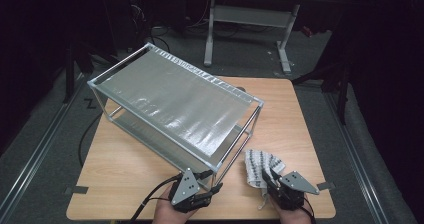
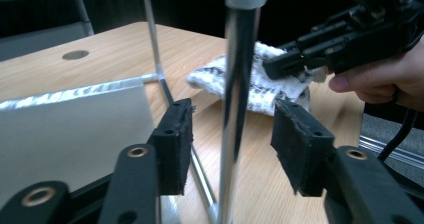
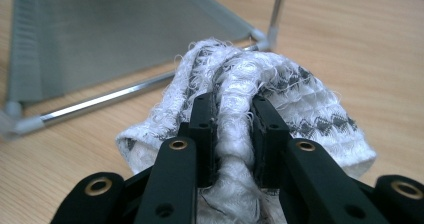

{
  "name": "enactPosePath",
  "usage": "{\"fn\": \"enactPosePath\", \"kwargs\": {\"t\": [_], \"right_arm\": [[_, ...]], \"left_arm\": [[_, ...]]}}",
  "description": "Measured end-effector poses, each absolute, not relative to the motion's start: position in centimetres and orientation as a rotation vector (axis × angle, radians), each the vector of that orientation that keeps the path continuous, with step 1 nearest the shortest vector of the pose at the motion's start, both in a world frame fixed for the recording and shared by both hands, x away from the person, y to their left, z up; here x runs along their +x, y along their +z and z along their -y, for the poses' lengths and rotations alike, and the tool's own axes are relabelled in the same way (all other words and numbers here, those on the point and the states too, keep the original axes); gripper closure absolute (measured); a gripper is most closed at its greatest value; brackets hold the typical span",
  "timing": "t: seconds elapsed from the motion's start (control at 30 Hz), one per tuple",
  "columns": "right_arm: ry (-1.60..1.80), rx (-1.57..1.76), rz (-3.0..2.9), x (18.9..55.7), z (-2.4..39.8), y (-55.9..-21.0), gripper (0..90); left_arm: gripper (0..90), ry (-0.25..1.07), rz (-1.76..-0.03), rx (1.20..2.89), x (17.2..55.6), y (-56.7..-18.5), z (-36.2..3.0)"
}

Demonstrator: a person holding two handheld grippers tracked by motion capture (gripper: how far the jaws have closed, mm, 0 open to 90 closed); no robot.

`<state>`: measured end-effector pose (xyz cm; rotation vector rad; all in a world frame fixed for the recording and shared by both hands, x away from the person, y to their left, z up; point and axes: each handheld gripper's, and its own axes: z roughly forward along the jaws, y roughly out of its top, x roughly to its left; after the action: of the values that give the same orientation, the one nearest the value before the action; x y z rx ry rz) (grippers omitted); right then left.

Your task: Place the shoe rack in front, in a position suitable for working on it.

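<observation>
A two-shelf metal rack with silver fabric shelves stands askew on the wooden table. My left gripper is at the rack's near corner. In the left gripper view its jaws stand open on either side of the chrome corner post, with a gap on both sides. A white cloth with a dark pattern lies right of that corner. My right gripper is shut on a bunched fold of the cloth, pinched between its pads. The left gripper view also takes in the cloth and the right gripper.
Behind the table stands a desk with white legs. Cables trail over the grey floor at the left. A round hole sits in the tabletop's far side. Bare wood lies right of the rack.
</observation>
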<state>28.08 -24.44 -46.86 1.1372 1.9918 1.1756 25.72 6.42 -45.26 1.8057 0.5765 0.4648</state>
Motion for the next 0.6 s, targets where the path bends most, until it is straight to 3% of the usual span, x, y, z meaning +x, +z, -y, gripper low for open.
{"fn": "enactPosePath", "kwargs": {"t": [0.03, 0.13, 0.17, 0.2, 0.4, 0.6], "right_arm": [[1.176, 1.137, -1.992, 28.1, 24.4, -46.9, 75.1], [1.191, 1.084, -1.986, 29.2, 23.0, -46.0, 75.4], [1.182, 1.049, -1.988, 29.9, 22.4, -45.8, 75.5], [1.171, 1.02, -2.012, 31.7, 20.9, -45.7, 76.3], [1.038, 1.045, -2.127, 37.7, 16.8, -47.6, 76.9], [0.93, 1.058, -2.217, 39.2, 15.4, -49.6, 78.8]], "left_arm": [[55.9, 0.479, -0.564, 1.803, 25.7, -45.3, -6.2], [73.9, 0.495, -0.564, 1.786, 25.9, -45.3, -6.0], [73.9, 0.491, -0.571, 1.78, 25.9, -45.3, -6.0], [80.2, 0.498, -0.576, 1.778, 25.9, -45.3, -6.0], [80.4, 0.505, -0.557, 1.784, 25.0, -45.3, -6.5], [80.0, 0.531, -0.54, 1.801, 24.2, -45.2, -7.4]]}}
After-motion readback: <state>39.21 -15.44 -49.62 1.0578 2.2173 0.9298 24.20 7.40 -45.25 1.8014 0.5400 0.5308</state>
